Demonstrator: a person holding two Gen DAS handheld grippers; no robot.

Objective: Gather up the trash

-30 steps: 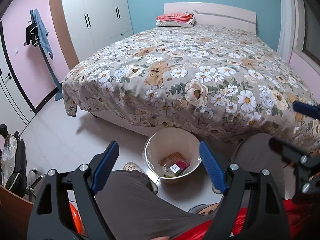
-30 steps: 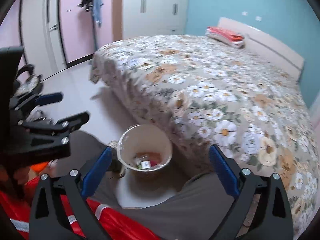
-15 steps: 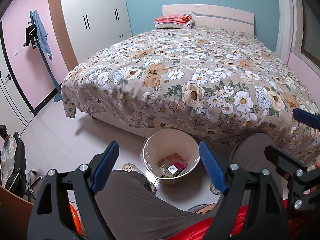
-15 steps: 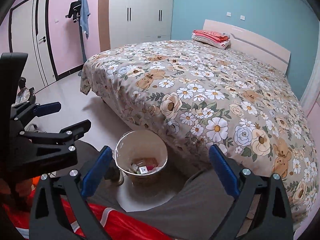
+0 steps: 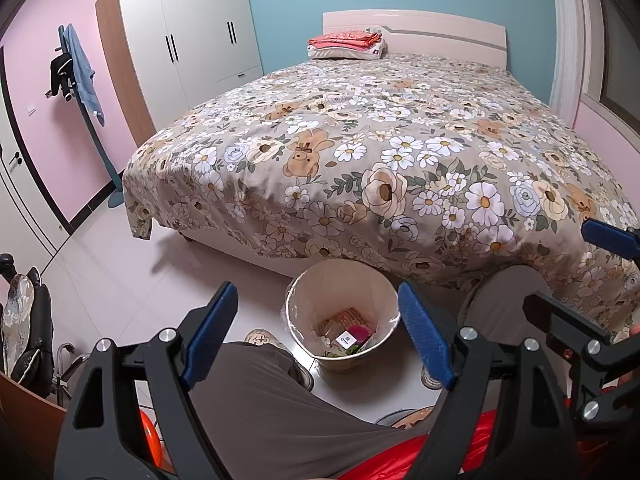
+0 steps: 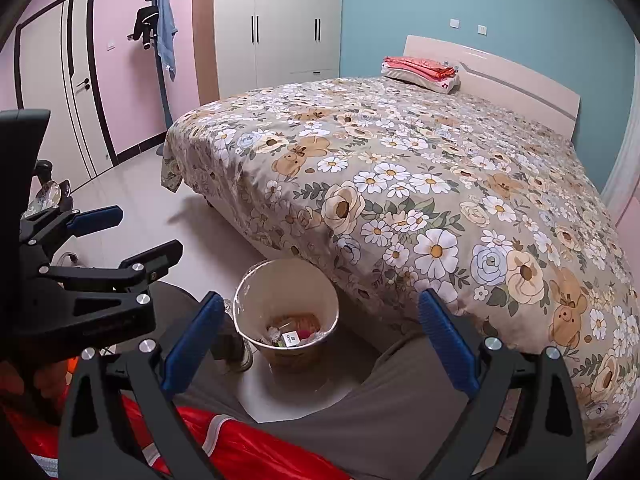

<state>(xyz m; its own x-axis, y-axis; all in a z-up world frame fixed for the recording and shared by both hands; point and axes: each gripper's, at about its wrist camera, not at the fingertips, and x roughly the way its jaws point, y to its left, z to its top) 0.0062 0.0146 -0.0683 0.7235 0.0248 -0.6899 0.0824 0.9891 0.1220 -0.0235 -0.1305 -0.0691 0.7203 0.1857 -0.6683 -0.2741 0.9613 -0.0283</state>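
The trash bin [image 5: 342,322] stands upright on the floor [image 5: 120,280], mouth up, just beside the foot of the bed [image 5: 380,152]. It sits between the person's knees. Inside lie a small white box [image 5: 347,337], something pink [image 5: 359,332] and wrappers. The left claw [image 5: 316,336] is wide open and holds nothing. The right claw [image 6: 320,336] is wide open too, with the bin at 12 o'clock.

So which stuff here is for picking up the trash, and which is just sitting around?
For the job:
- trash bin with wrappers inside
- left gripper, open
- right gripper, open

Just there:
- bed
- folded blankets
- wardrobe
- coat stand
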